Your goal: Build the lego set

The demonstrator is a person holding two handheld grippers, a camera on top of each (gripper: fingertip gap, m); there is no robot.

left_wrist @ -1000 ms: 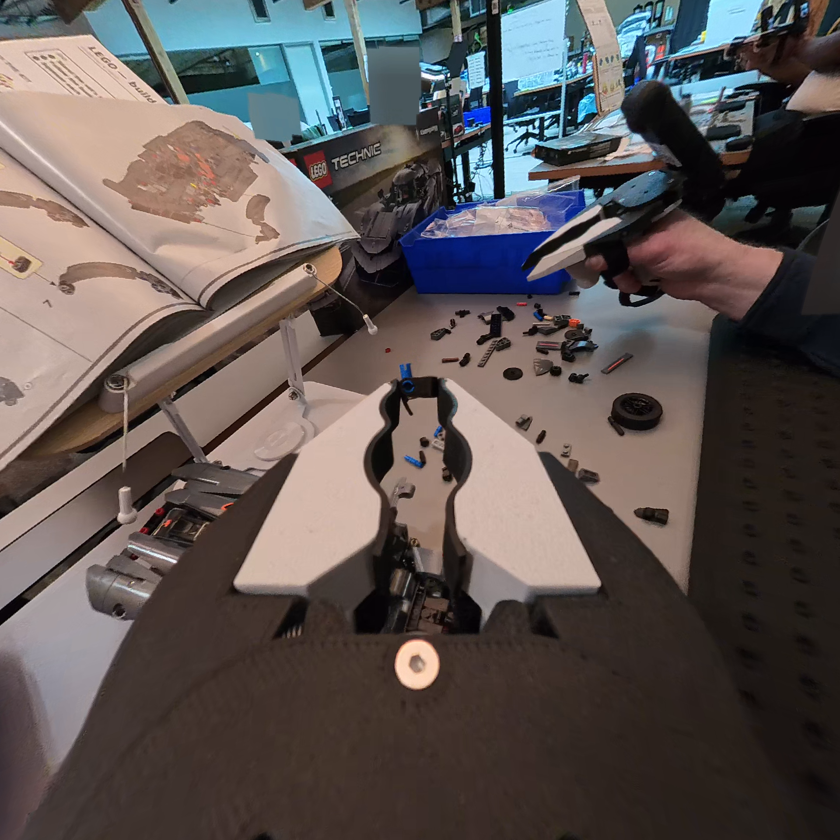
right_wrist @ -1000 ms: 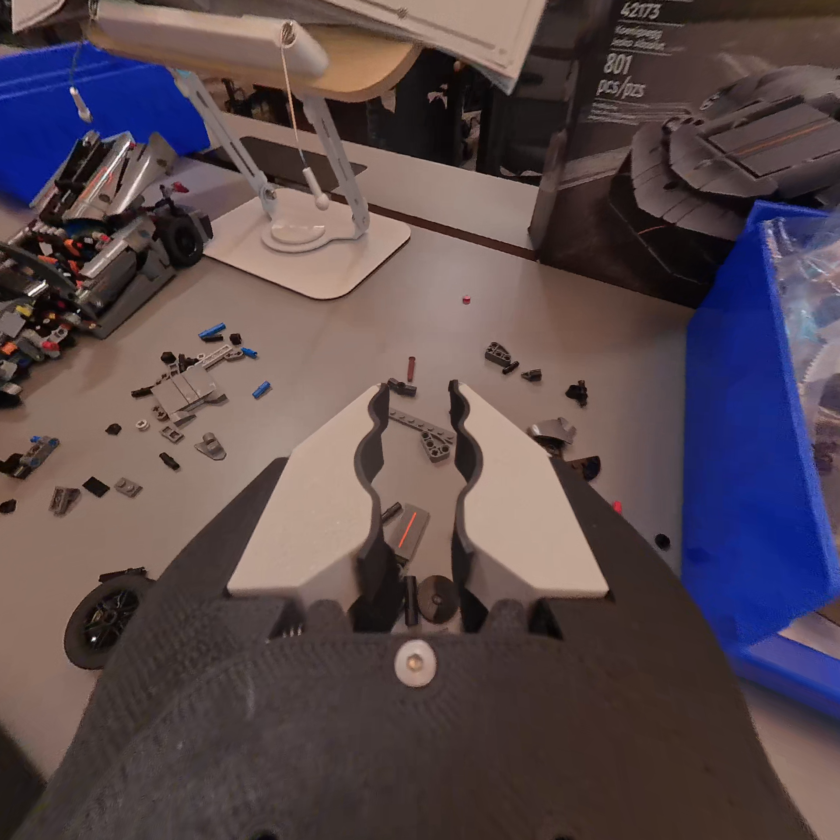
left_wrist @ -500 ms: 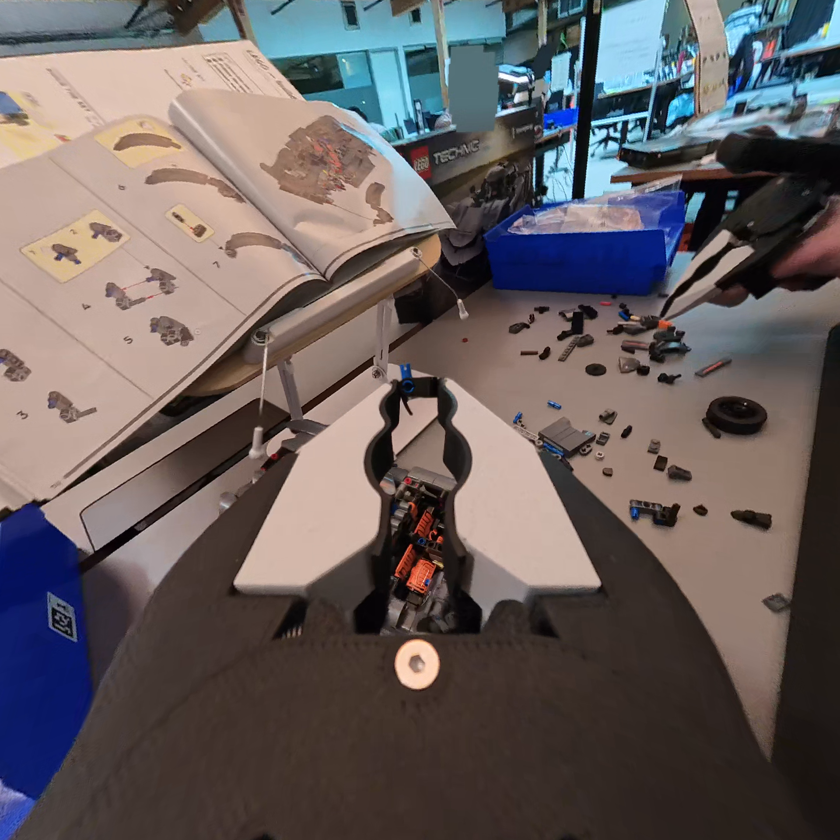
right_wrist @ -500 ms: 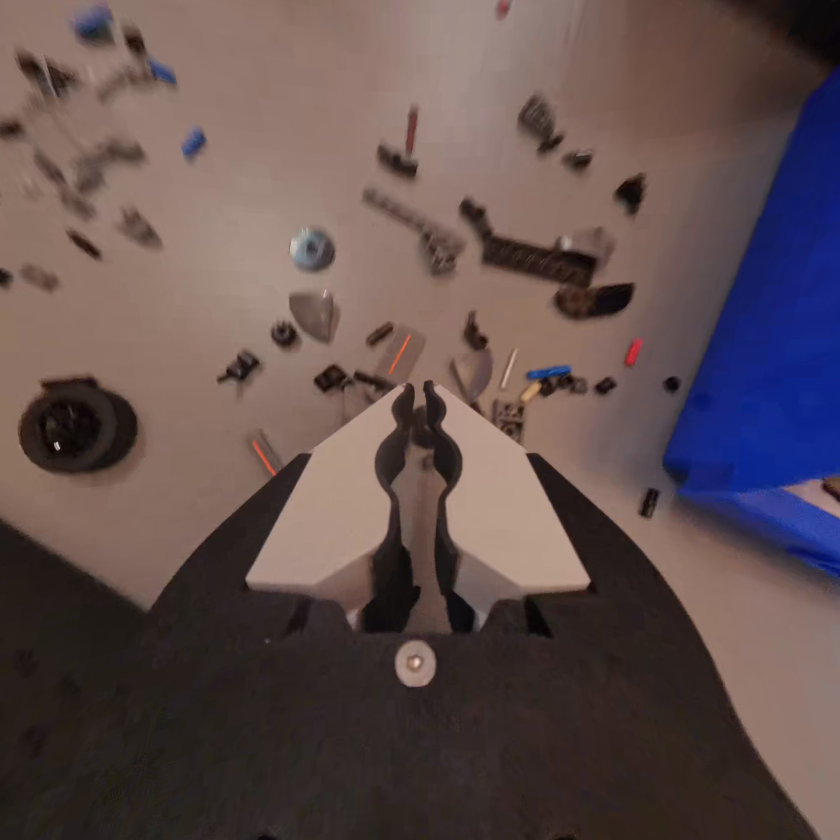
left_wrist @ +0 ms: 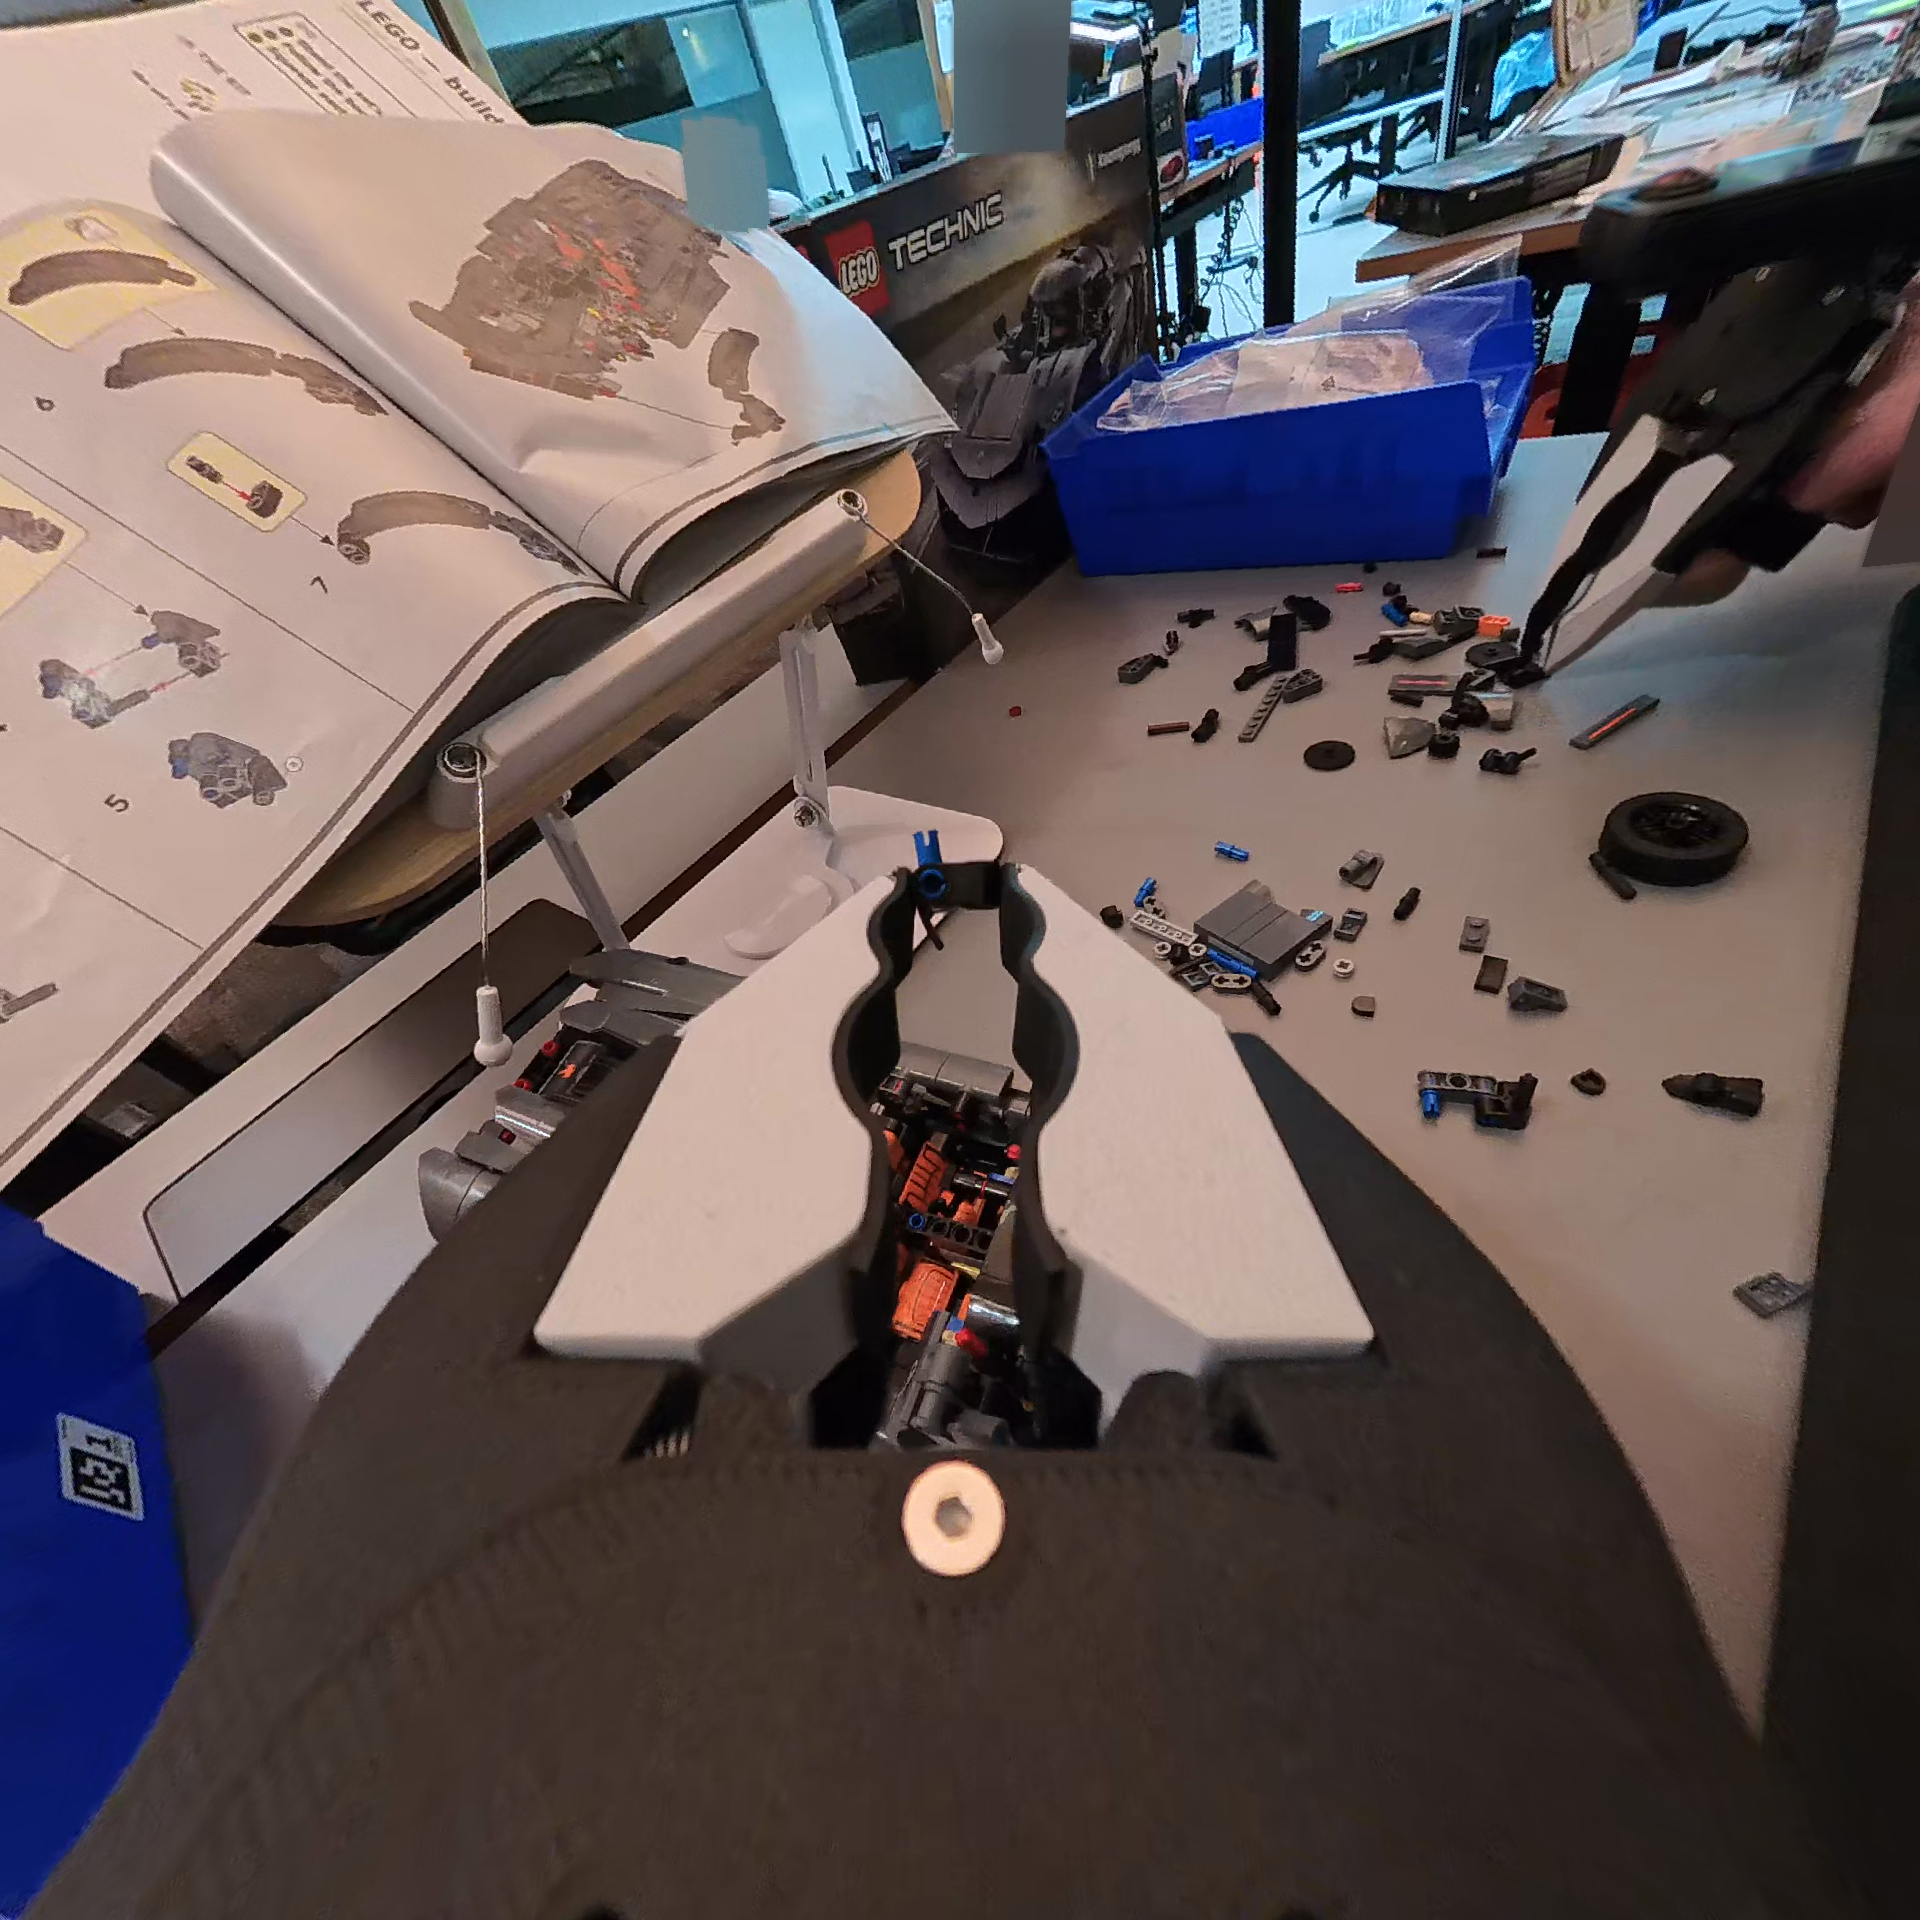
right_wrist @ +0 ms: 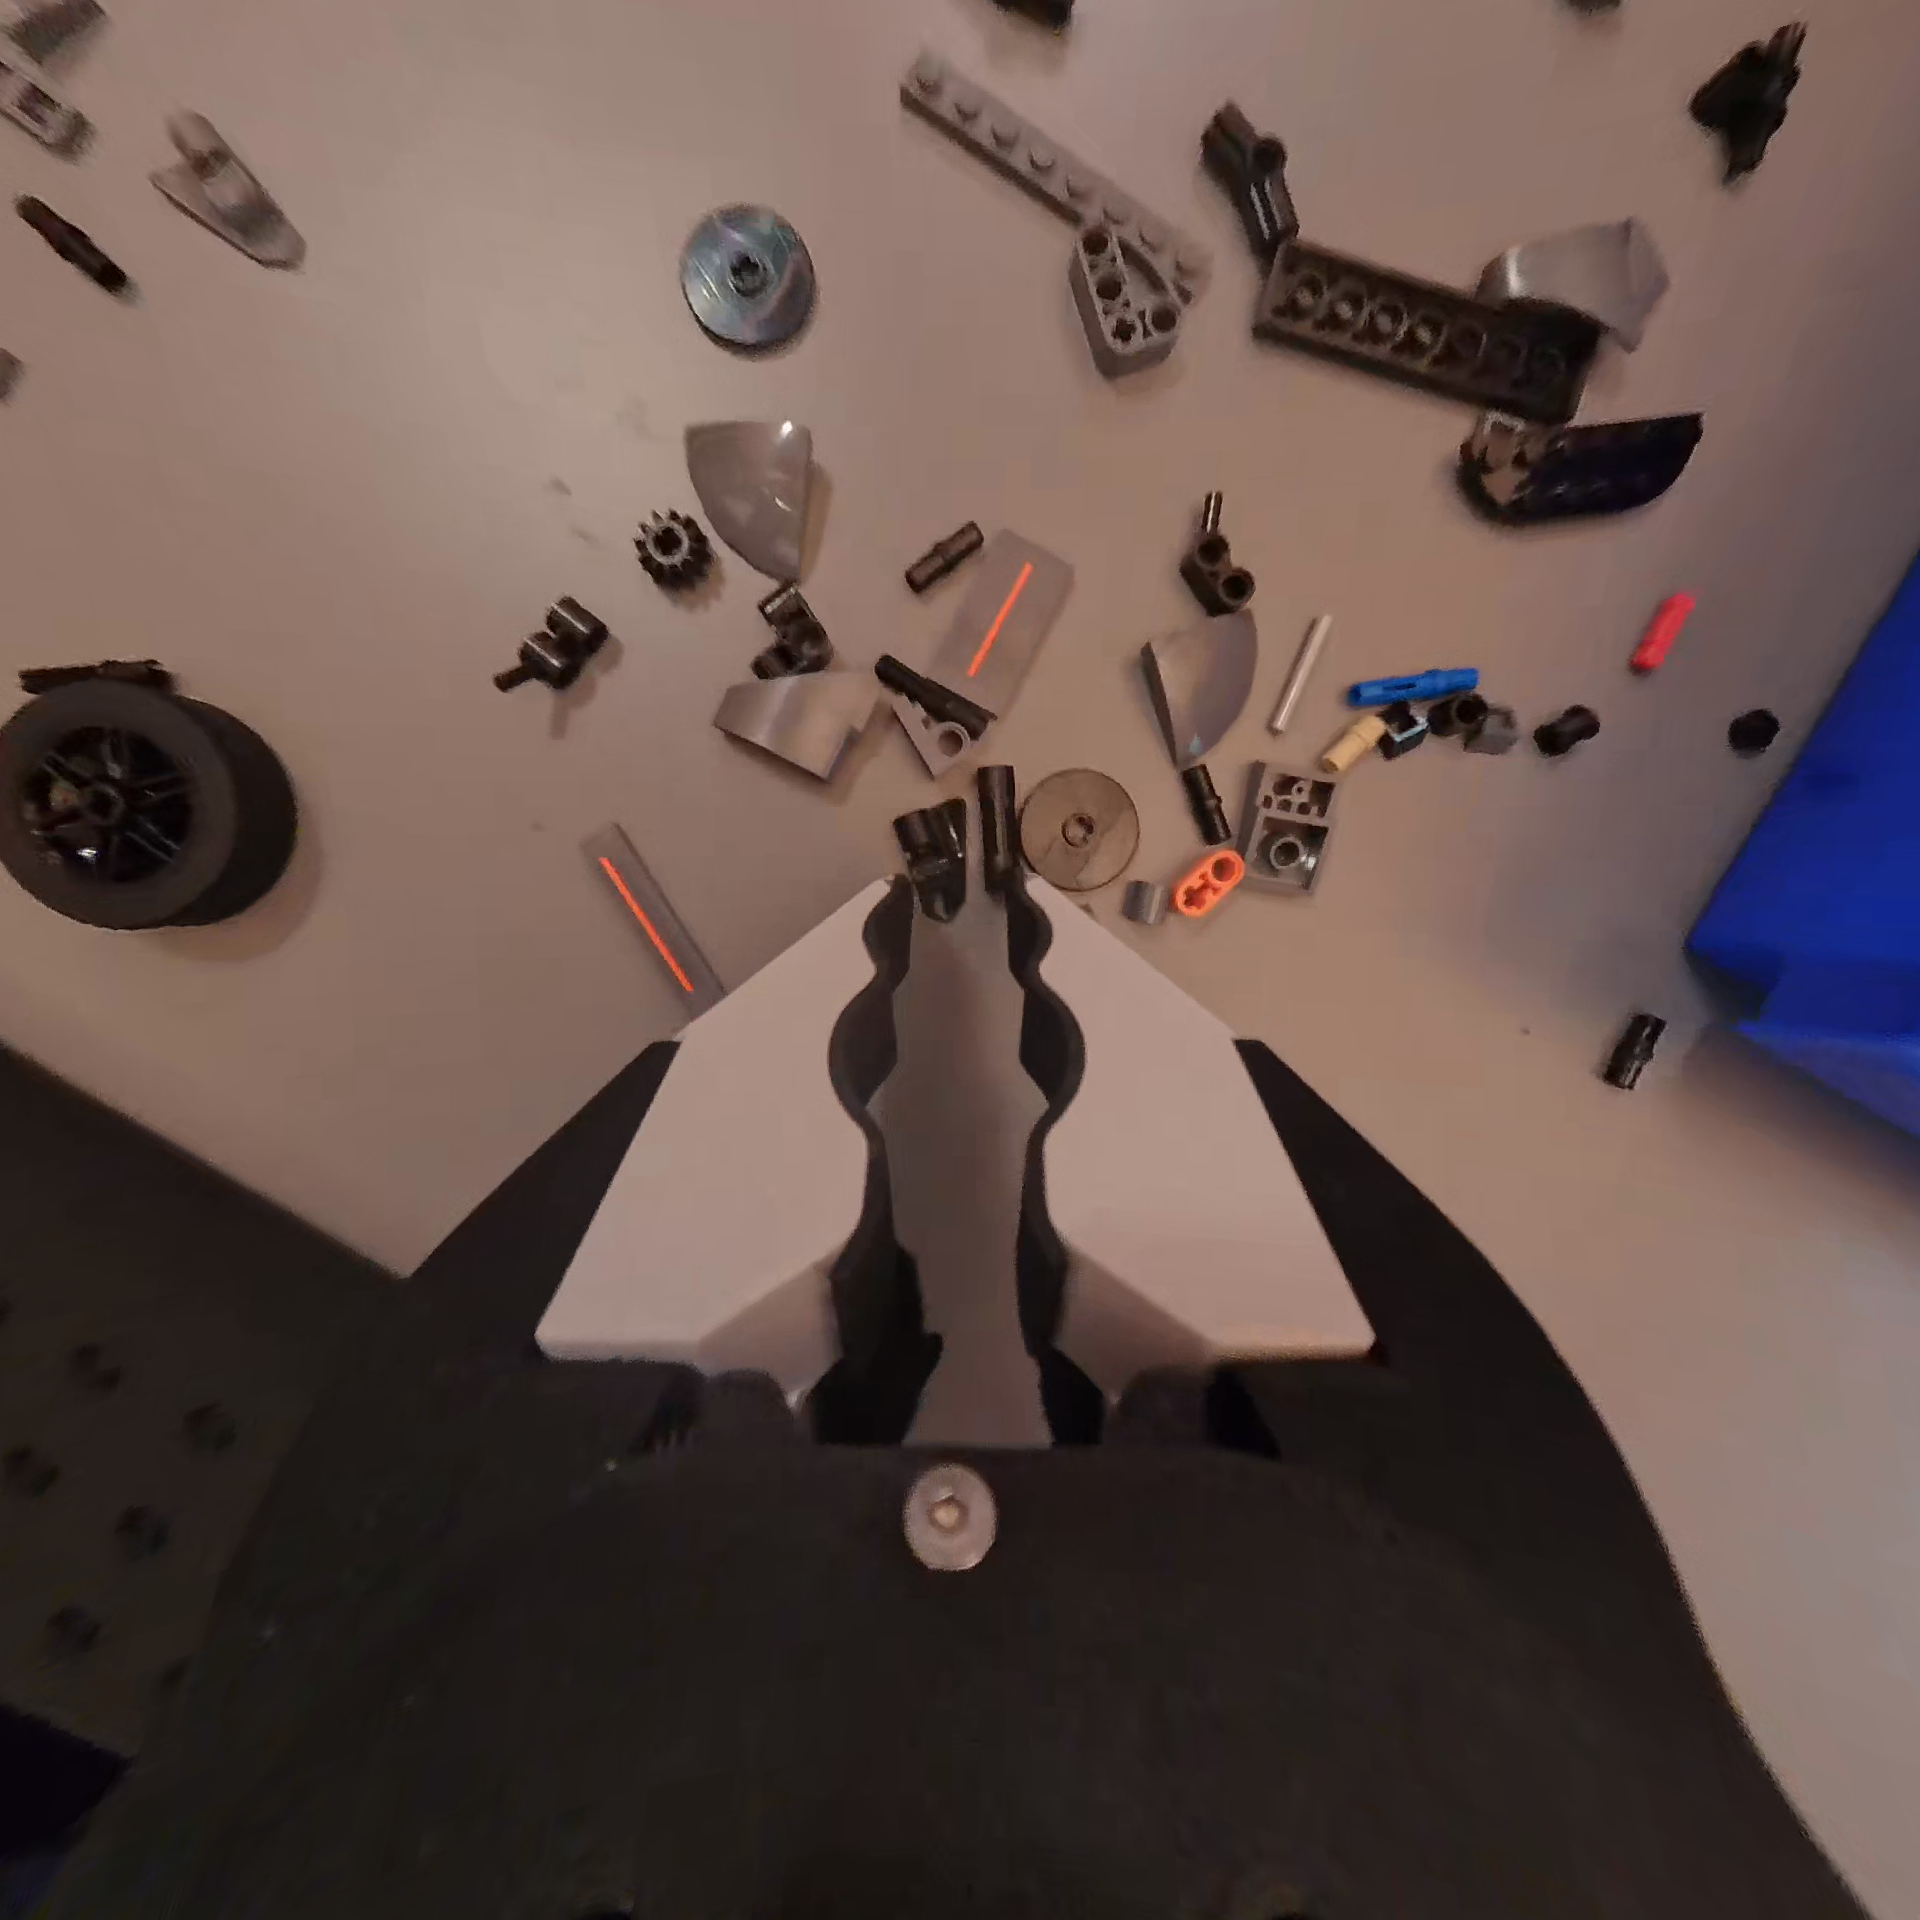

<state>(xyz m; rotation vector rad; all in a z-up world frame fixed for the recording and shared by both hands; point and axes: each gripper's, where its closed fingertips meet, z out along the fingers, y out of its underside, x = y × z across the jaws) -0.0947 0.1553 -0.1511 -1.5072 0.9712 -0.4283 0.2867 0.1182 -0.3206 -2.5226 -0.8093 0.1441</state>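
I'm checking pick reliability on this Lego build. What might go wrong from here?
The right gripper is open over two black connectors lying close together; closing may catch both or flick one away. The left gripper pinches a small black piece only at its tips, so it may slip.

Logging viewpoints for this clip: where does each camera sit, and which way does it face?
Left wrist view: on the left hand-held gripper, facing across the table toward the instruction book; its fingers pinch a small black piece.
Right wrist view: on the right hand-held gripper, facing steeply down at loose parts.
Shared: the black wheel and blue bin.
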